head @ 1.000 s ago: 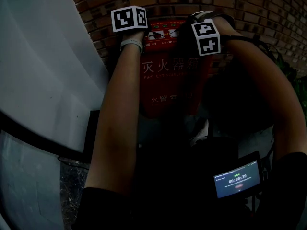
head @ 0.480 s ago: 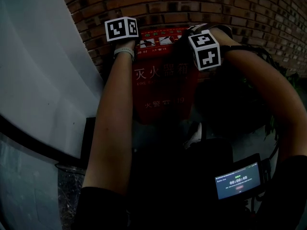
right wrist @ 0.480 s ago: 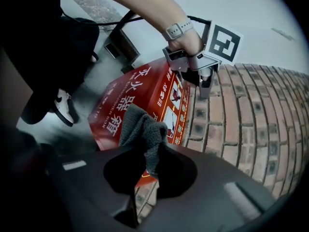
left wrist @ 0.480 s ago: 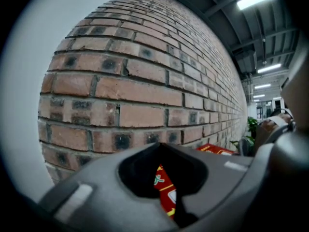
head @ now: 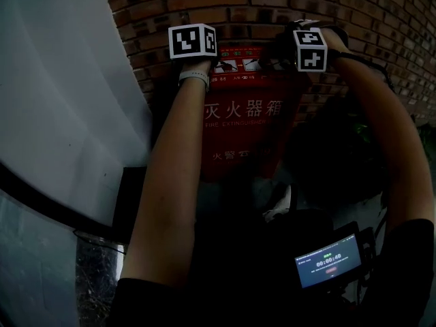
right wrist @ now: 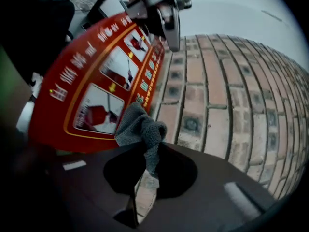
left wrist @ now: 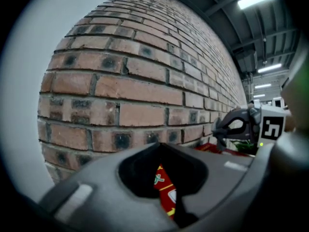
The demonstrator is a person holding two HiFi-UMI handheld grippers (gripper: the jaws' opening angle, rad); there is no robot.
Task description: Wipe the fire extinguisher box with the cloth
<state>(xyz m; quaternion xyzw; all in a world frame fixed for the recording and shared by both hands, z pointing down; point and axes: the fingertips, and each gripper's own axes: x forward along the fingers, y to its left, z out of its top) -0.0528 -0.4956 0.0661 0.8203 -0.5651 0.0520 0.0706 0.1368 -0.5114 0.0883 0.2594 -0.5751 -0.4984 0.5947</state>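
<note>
Now, with our right gripper [right wrist: 147,161] clamped on the cloth [right wrist: 140,129] at the top edge of the box [head: 238,131] and our left gripper [left wrist: 169,192] closed, we risk snagging the cloth on the brick [right wrist: 217,120] behind.

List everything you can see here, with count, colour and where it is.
box: one, red, centre
brick wall: one, red-brown, behind box
white wall: one, left of box
cloth: one, grey, in right gripper, by box top
screen: one, lit blue, lower right
wristband: one, white, left wrist
arms: two, bare, raised to box
left gripper: one, dark, fingers together, at box top
right gripper: one, dark, fingers shut on cloth
</note>
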